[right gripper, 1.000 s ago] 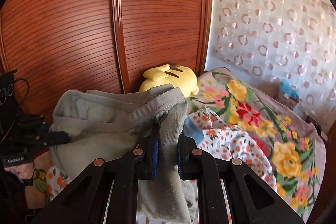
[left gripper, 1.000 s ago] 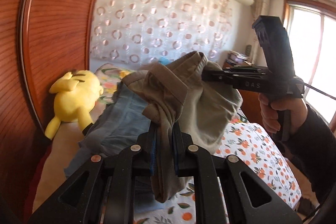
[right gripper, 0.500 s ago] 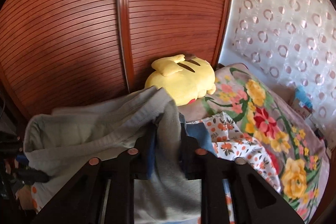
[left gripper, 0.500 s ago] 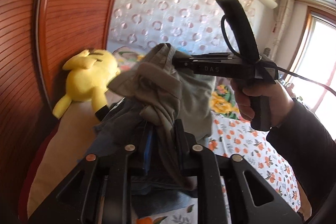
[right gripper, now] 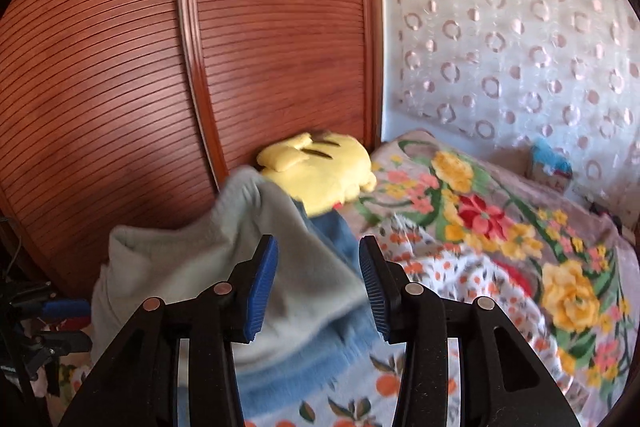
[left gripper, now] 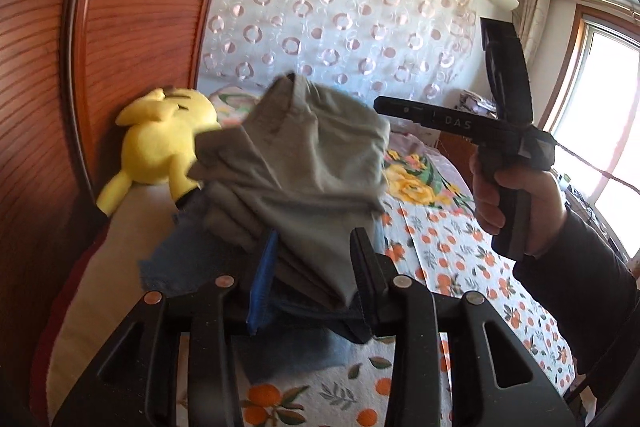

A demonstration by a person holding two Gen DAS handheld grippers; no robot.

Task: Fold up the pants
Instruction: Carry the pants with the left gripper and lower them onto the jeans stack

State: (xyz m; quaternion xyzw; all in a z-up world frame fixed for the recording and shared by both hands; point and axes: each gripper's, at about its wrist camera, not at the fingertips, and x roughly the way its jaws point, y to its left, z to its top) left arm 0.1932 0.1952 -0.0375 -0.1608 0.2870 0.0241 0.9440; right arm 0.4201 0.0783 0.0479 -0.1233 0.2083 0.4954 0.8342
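The grey-khaki pants (left gripper: 304, 167) are bunched and dropping onto a pile of blue jeans (left gripper: 192, 259) on the bed. My left gripper (left gripper: 314, 267) is open, with pants cloth still hanging between its fingers. My right gripper (right gripper: 318, 281) is open too; the pants (right gripper: 208, 267) lie blurred just in front of and below it, over the jeans (right gripper: 336, 239). In the left wrist view the right gripper (left gripper: 500, 123) shows at the right, held in a hand, its tips at the pants' edge.
A yellow plush toy (left gripper: 160, 143) lies against the wooden wardrobe doors (right gripper: 200, 47). The bed has an orange-print sheet (left gripper: 460, 259) and a floral blanket (right gripper: 520, 227). A curtain covers the far wall and a window (left gripper: 600, 115) is at the right.
Both grippers were shut on the pants and have opened. The pants have slipped from the right gripper and are falling toward the jeans pile by the plush toy.
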